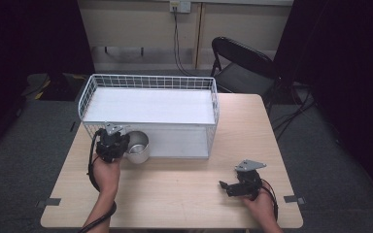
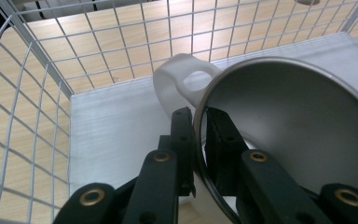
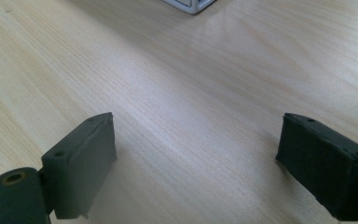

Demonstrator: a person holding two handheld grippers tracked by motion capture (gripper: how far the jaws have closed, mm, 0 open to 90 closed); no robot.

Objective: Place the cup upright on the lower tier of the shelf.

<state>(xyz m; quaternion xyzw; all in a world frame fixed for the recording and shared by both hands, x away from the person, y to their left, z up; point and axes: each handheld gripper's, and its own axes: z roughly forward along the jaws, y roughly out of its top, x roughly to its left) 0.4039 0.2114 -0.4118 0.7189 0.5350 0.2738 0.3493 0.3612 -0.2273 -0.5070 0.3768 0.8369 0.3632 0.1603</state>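
A steel mug point(image 1: 137, 145) with a white handle point(image 2: 181, 83) is at the front left of the white wire rack point(image 1: 148, 82), by its lower shelf point(image 2: 116, 135). My left gripper point(image 1: 112, 141) is shut on the mug's rim point(image 2: 200, 128), one jaw inside the mug point(image 2: 298, 126) and one outside. The mug is tilted, with its mouth facing the camera. My right gripper point(image 1: 227, 186) rests low over the bare tabletop at the front right. It point(image 3: 196, 149) stands open with nothing between its pads.
The two-tier rack takes up the back half of the wooden table point(image 1: 184, 189); its front corner point(image 3: 192, 4) lies ahead of the right gripper. Wire mesh walls point(image 2: 32, 116) close the rack's left end and back. A black folding chair point(image 1: 243, 63) stands behind the table.
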